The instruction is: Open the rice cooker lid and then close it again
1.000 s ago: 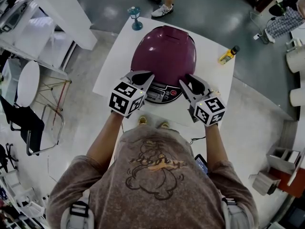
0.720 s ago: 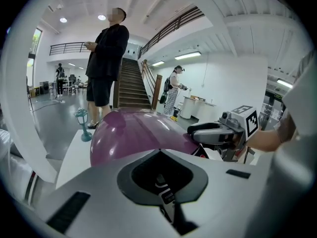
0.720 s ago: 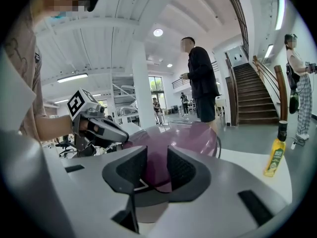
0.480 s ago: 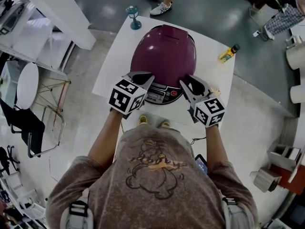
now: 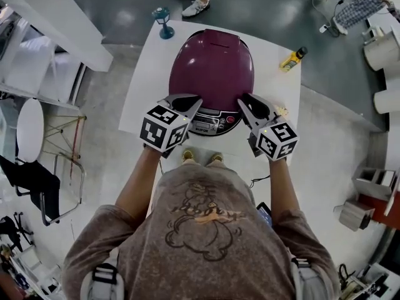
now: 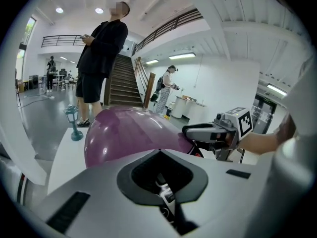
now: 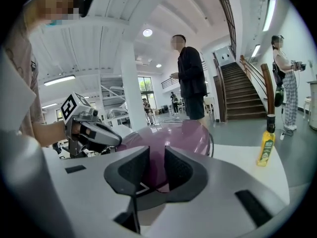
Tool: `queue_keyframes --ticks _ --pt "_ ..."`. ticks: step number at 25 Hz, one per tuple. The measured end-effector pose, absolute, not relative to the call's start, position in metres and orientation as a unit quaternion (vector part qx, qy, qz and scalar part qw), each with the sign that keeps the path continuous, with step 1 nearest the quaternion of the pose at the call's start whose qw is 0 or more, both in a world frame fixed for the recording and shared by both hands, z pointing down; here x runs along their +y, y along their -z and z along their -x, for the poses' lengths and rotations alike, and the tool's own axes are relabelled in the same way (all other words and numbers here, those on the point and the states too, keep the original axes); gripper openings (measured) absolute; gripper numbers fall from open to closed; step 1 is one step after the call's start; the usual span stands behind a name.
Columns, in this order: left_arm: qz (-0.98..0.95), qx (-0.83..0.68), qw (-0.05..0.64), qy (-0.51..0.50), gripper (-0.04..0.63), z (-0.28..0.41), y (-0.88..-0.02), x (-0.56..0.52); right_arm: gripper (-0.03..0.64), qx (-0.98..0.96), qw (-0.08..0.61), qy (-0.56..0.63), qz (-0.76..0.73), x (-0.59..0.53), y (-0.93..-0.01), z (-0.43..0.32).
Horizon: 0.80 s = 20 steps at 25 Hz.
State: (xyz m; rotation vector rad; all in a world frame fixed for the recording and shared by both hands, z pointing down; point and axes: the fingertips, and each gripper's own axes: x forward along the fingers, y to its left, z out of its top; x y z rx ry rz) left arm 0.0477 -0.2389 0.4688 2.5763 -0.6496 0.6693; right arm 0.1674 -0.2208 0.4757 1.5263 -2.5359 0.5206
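While right gripper point(image 7: 156, 156) closes, jaws empty.

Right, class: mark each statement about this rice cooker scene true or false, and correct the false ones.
1. The rice cooker has its lid open. False: the lid is shut.
2. A yellow bottle stands on the table. True.
3. The small teal lamp sits on top of the cooker. False: it stands on the table, at a far corner.
4. The left gripper is near the cooker's front. True.
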Motion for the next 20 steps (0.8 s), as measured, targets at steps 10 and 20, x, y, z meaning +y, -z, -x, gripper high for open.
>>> queue_keyframes --ticks 10,20 --pt "-0.950 -0.208 0.148 -0.182 0.021 -0.041 -0.429 -0.241 0.084 -0.797 0.010 -0.147 -0.586 -0.198 -0.433 -0.176" --pt "-0.956 -0.248 0.128 -0.094 0.021 -0.022 -0.411 -0.210 0.032 -0.792 -0.003 -0.117 -0.599 -0.147 -0.428 -0.182"
